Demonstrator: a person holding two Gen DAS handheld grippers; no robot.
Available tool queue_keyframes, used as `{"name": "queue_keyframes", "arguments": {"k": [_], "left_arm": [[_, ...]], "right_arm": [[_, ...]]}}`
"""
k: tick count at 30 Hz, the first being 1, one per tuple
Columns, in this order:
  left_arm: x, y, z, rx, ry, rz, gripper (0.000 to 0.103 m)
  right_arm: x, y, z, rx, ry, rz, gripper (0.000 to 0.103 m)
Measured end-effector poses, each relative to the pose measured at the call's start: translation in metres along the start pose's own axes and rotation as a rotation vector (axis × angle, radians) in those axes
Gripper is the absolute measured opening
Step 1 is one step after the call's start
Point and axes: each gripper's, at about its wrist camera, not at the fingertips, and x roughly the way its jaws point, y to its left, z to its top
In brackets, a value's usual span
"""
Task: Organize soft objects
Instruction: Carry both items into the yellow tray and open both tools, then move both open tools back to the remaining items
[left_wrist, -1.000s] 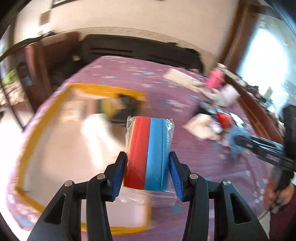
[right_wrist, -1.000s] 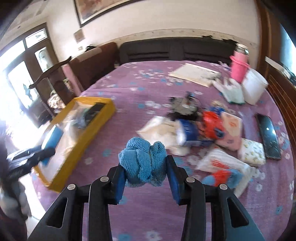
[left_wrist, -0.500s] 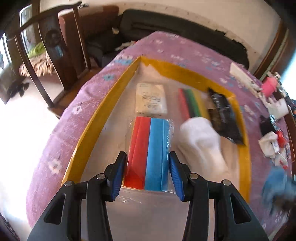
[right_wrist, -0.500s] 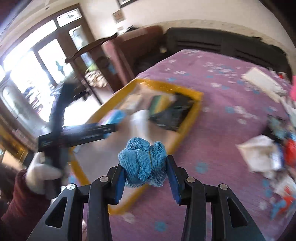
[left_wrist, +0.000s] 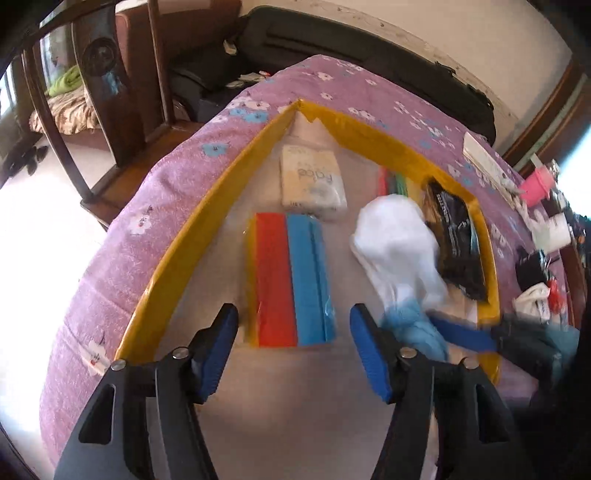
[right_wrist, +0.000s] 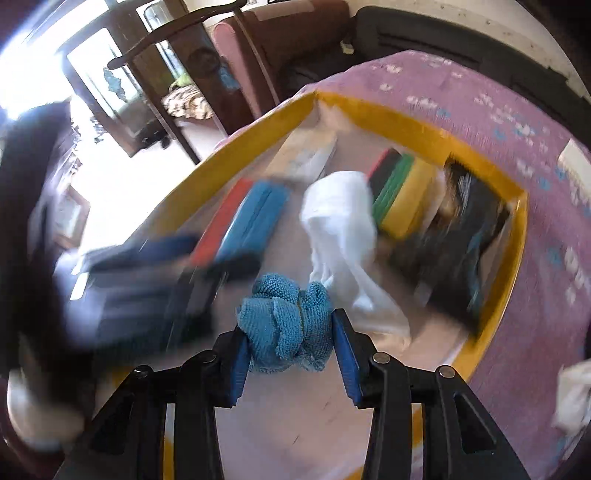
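Note:
A yellow-rimmed tray (left_wrist: 199, 229) lies on the purple bedspread. My left gripper (left_wrist: 291, 347) hovers over it with its jaws opening. The wrapped red-and-blue sponge pack (left_wrist: 290, 280) lies flat on the tray floor just ahead of the blue pads, which stand clear of it. My right gripper (right_wrist: 291, 343) is shut on a crumpled blue cloth (right_wrist: 284, 317) above the tray's near end (right_wrist: 517, 236). That cloth (left_wrist: 413, 328) also shows beside my left gripper's right finger. The left gripper (right_wrist: 147, 266) appears blurred at the left of the right wrist view.
In the tray lie a white sock (left_wrist: 395, 243), a black packet (left_wrist: 454, 240), a tissue pack (left_wrist: 310, 177) and a red, green and yellow sponge pack (right_wrist: 402, 195). A wooden chair (left_wrist: 103, 96) stands left of the bed. Loose items and a pink cup (left_wrist: 537, 184) sit far right.
The left jaws have spread and let go of the sponge pack, which now rests on the tray floor. My right gripper has carried the blue cloth in over the tray.

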Motion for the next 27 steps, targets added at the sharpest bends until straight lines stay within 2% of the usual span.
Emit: {"name": "queue_keyframes", "arguments": {"k": [4,8,11,13,16,19,21,24,27], "left_arm": [[-0.002,0.008,0.003,-0.05,-0.002,-0.031,0.064],[0.0,0.004,0.0,-0.033,-0.001,-0.021,0.067],[0.0,-0.001,-0.004,-0.03,-0.002,-0.054,0.08],[0.002,-0.005,-0.006,-0.019,-0.008,-0.064,0.087],[0.005,-0.015,-0.008,0.021,-0.014,-0.032,0.091],[0.013,-0.04,-0.018,0.159,-0.005,0.12,0.092],[0.014,-0.046,-0.026,0.201,-0.004,0.171,0.092],[0.005,-0.043,-0.039,0.186,-0.004,0.156,0.093],[-0.002,-0.04,-0.053,0.193,-0.011,0.177,0.094]], "right_arm": [[0.017,0.01,0.017,-0.086,-0.001,-0.112,0.047],[0.023,0.022,0.017,-0.201,-0.039,-0.234,0.052],[0.009,0.021,0.009,-0.216,-0.081,-0.257,0.055],[-0.01,0.012,0.002,-0.197,-0.104,-0.256,0.059],[-0.034,-0.009,-0.014,-0.158,-0.144,-0.252,0.063],[-0.064,-0.024,-0.035,-0.09,-0.199,-0.214,0.072],[-0.085,-0.04,-0.048,-0.033,-0.232,-0.178,0.073],[-0.116,-0.064,-0.071,0.05,-0.272,-0.132,0.077],[-0.138,-0.09,-0.097,0.111,-0.292,-0.126,0.078]]}}
